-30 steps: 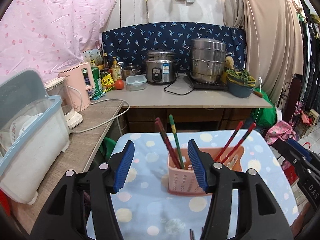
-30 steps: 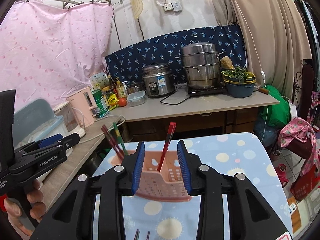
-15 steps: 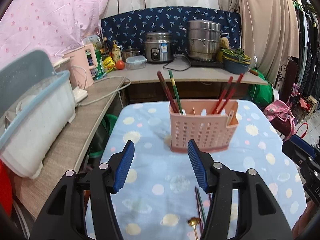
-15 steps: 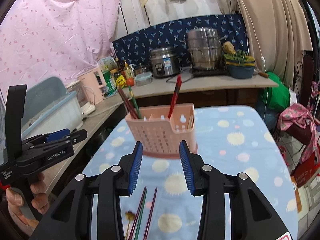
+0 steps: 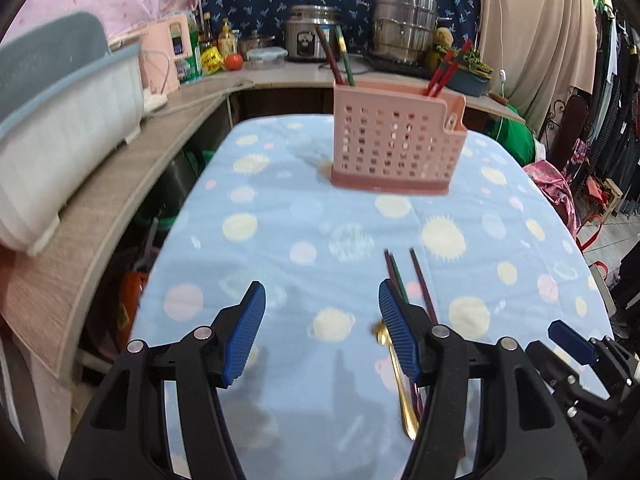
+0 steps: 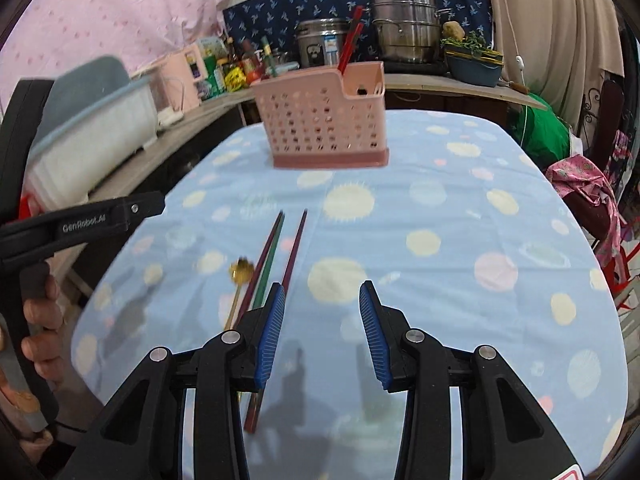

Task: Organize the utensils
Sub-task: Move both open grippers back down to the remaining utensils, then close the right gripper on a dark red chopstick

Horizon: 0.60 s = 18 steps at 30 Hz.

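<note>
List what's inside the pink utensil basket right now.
In the pink basket: two red chopsticks at one end, a dark red and a green one at the other. Its walls hide their lower ends and anything shorter.

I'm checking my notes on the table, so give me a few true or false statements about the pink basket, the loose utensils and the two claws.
1. The pink basket stands upright on the spotted cloth. True.
2. The basket is empty. False: red and green chopsticks stand in it.
3. A gold spoon lies on the cloth beside loose chopsticks. True.
4. The right claw grips a chopstick. False: nothing is between its pads.
5. The left claw holds the spoon. False: it is empty.
</note>
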{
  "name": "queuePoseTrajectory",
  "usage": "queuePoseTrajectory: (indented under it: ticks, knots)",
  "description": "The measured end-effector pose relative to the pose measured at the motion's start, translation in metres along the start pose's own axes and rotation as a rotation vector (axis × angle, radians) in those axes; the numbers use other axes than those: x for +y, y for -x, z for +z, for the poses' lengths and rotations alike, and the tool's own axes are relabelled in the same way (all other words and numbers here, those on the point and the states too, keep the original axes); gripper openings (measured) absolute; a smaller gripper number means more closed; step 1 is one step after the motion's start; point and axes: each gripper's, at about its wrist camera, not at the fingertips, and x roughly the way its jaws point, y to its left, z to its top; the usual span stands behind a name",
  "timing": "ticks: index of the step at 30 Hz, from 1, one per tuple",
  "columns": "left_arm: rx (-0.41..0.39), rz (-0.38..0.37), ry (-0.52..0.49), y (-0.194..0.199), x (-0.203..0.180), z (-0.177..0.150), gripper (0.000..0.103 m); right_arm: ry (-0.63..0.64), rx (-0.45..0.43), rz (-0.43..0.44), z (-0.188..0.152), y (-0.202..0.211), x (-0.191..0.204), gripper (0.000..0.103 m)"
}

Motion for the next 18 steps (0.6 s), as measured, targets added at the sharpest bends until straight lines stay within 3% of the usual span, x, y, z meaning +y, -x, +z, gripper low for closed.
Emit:
queuePoseTrajectory:
  ticks: [7, 18]
  knots:
    - [0.061, 0.004, 0.022, -0.011, 0.005, -0.040, 0.056, 0.008, 0.082, 0.023, -0.038, -0.013, 0.016, 0.038]
    - [0.091, 0.012, 0.029, -0.014, 0.007, -0.069, 0.058, 0.017, 0.106, 0.027, -0.051, -0.024, 0.028, 0.036]
